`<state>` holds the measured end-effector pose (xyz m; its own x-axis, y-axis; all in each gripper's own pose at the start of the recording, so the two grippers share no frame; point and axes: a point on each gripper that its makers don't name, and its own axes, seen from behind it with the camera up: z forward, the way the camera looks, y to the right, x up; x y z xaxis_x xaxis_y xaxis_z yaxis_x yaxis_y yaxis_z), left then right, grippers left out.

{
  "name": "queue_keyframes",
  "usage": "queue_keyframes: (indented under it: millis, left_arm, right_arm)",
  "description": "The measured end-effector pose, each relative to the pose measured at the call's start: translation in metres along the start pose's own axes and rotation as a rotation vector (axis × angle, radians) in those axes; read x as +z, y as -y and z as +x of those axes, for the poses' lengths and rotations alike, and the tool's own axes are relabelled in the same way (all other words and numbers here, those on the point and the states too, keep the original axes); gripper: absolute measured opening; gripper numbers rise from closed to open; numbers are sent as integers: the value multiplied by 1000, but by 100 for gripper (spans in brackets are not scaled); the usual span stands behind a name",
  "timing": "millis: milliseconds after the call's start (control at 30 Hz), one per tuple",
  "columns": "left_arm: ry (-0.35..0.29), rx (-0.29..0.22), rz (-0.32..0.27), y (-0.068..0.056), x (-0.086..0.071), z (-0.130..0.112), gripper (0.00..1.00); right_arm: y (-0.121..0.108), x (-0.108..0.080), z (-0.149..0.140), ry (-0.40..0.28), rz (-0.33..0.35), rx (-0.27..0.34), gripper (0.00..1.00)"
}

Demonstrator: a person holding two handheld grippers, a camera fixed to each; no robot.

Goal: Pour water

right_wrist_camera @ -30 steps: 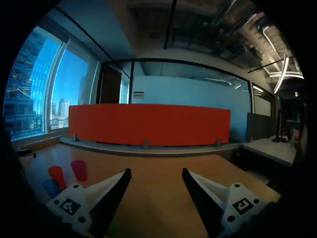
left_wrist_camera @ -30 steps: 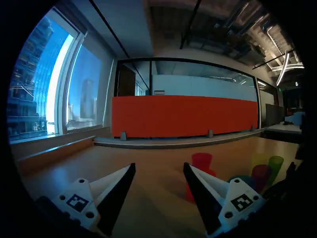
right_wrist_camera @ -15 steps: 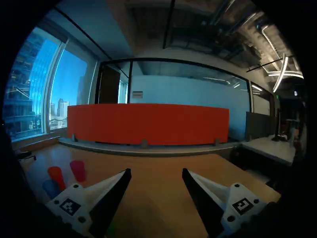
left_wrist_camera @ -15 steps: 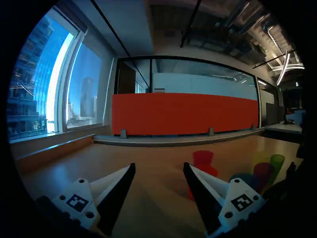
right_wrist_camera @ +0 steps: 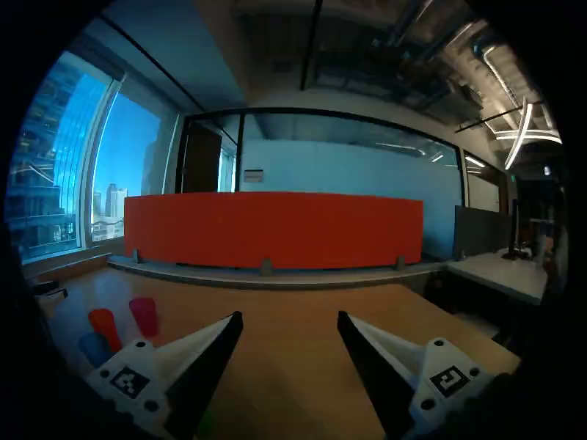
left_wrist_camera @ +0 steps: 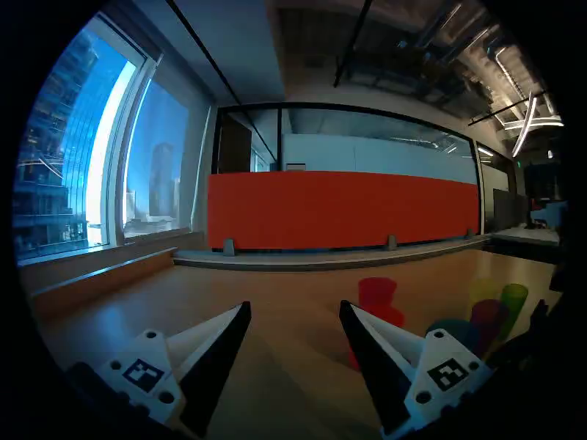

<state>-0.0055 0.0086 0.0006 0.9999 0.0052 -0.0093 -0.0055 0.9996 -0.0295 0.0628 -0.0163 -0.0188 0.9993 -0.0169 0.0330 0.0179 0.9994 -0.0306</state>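
Over the wooden table (left_wrist_camera: 213, 286), left gripper (left_wrist_camera: 294, 305) and right gripper (right_wrist_camera: 290, 314) are both hanging, fingers spread, red cup (left_wrist_camera: 376, 292) sitting near the left.

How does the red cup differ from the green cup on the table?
The red cup stands alone, nearer the view's middle; the green cup stands farther right, crowded among other cups. Colour differs, red against green. Both stand on the wooden table.

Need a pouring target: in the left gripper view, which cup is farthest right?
The green cup, just right of the purple cup; the blue cup and red cup stand further left.
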Motion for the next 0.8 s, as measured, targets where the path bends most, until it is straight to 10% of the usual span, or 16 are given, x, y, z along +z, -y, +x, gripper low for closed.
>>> queue_keyframes:
  millis: [800]
  left_arm:
    - [0, 2, 0, 0, 0, 0, 89]
  right_arm:
    - [-15, 5, -9, -56, 36, 33, 100]
